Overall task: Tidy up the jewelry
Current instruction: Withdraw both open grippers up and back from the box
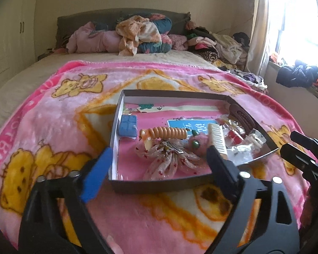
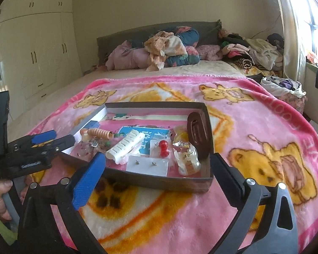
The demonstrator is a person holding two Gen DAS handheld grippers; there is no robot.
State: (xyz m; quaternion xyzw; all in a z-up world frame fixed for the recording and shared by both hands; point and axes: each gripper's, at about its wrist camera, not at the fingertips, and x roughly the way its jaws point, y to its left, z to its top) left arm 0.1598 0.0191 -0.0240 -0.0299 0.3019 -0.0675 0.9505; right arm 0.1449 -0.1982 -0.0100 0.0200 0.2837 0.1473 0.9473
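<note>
A shallow dark cardboard box (image 1: 159, 185) (image 2: 159, 182) lies on the pink bear blanket, holding jewelry and hair items: an orange spiral clip (image 1: 169, 133) (image 2: 99, 133), a cream comb (image 1: 217, 137) (image 2: 125, 146), a floral hair bow (image 1: 169, 158), a blue block (image 1: 127, 125), a brown hair clip (image 2: 198, 133), red bead earrings (image 2: 163, 147) and a white stud card (image 2: 147, 165). My left gripper (image 1: 159, 169) is open and empty at the box's near wall. My right gripper (image 2: 159, 173) is open and empty at the box's near right side.
The pink bear blanket (image 1: 53, 127) (image 2: 254, 127) covers the bed. Piled clothes and pillows (image 1: 142, 33) (image 2: 169, 46) lie at the headboard. A wardrobe (image 2: 31, 53) stands on the left. A window sill with clothes (image 1: 296, 76) is on the right.
</note>
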